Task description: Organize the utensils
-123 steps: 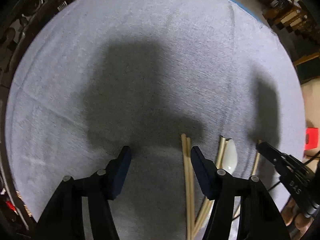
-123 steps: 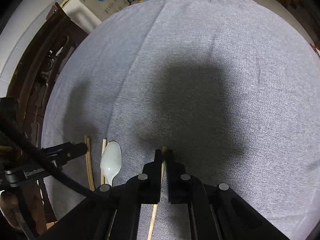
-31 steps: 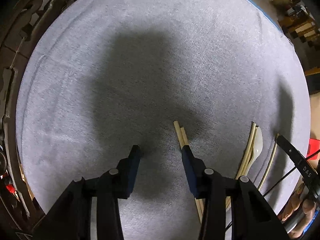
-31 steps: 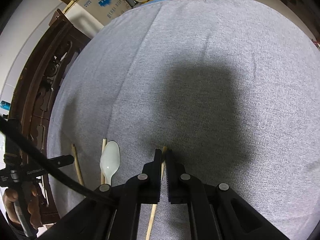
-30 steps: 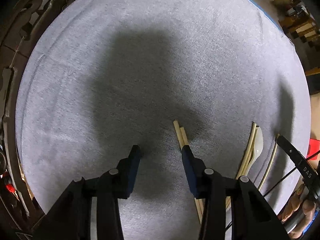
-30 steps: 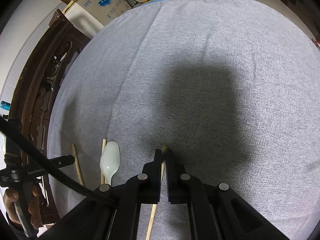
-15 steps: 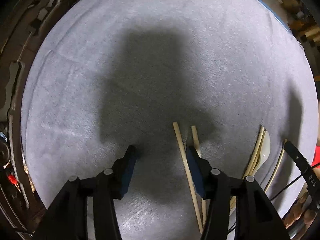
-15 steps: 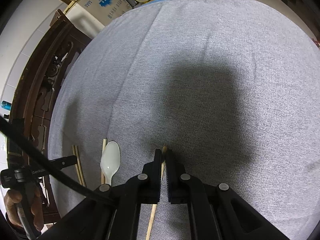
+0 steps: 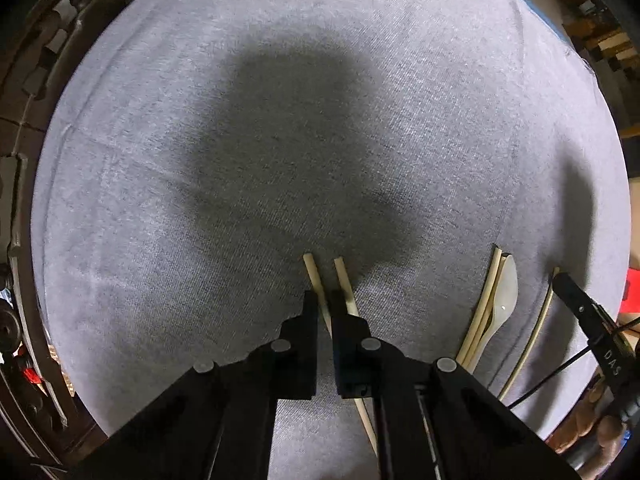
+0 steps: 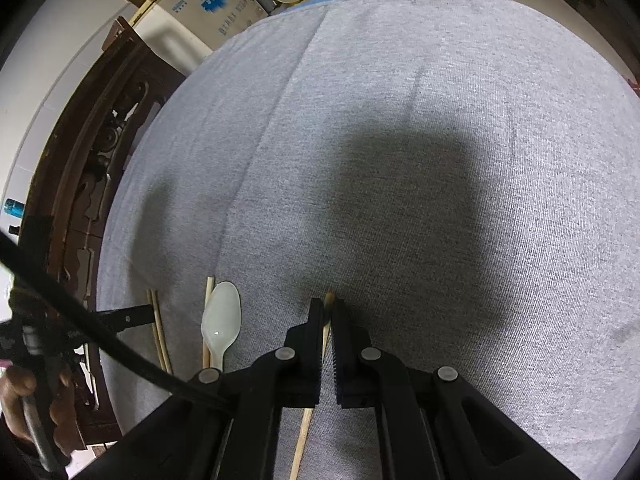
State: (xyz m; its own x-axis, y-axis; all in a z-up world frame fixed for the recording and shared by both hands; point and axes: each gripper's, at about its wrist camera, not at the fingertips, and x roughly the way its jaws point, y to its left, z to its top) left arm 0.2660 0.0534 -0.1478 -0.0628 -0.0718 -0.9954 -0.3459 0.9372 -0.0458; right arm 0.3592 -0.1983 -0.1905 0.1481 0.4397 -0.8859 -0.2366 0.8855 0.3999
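In the left wrist view my left gripper [image 9: 325, 298] is shut on a wooden chopstick [image 9: 313, 270]; a second chopstick [image 9: 344, 280] lies just right of the jaws on the grey cloth. Further right lie a pale chopstick pair [image 9: 486, 300] and a white spoon [image 9: 505, 296]. In the right wrist view my right gripper [image 10: 328, 306] is shut on another wooden chopstick [image 10: 329, 298], its tip poking out front and its shaft running back under the jaws. The white spoon [image 10: 221, 320] lies left of it, beside a chopstick [image 10: 209, 288]. The left gripper [image 10: 128, 318] shows at far left over its chopsticks [image 10: 158, 328].
A grey cloth [image 9: 280, 120] covers the round table. Dark carved wooden furniture [image 10: 92, 168] stands beyond the left edge, with a cardboard box [image 10: 208, 4] behind. The right gripper's tip [image 9: 576, 300] shows at the right edge of the left wrist view, with a single chopstick [image 9: 540, 320].
My left gripper has closed from open onto one chopstick of the pair, which have spread apart. My right gripper stays shut on its chopstick, hardly moved.
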